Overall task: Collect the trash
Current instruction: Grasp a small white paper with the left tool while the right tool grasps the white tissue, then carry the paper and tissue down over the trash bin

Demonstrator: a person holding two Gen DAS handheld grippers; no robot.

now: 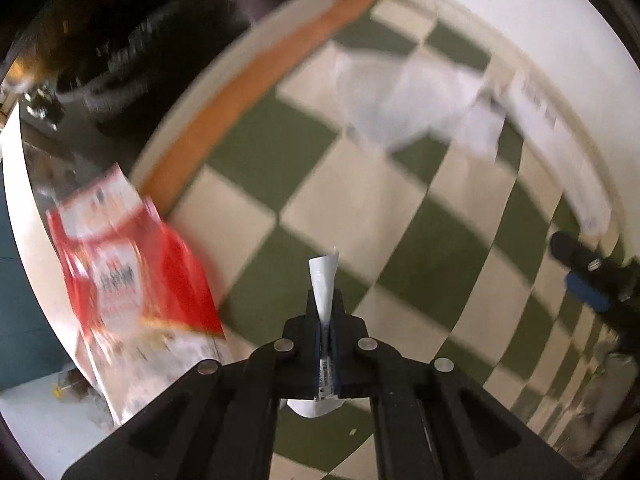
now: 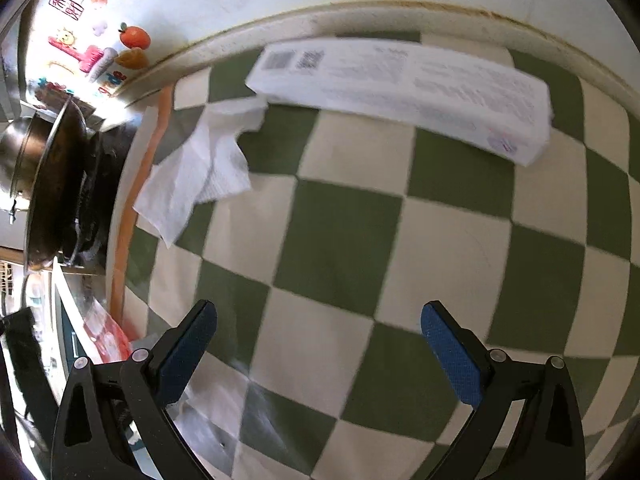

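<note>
Our left tool (image 1: 325,312) is clamped on a thin white wrapper (image 1: 324,280) whose end pokes out past the tips. A red-and-white packet (image 1: 128,280) lies to its left, at the edge of the checkered bench (image 1: 360,220). Our right tool (image 2: 319,338) stands wide apart, holding nothing; ahead to its left lies a crumpled white tissue (image 2: 200,176), and further ahead a long white box (image 2: 408,84).

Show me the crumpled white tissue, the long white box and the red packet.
Crumpled white tissue (image 2: 200,176): right wrist view, its middle.
Long white box (image 2: 404,88): right wrist view, printed top face.
Red packet (image 1: 132,276): left wrist view, printed front.
</note>
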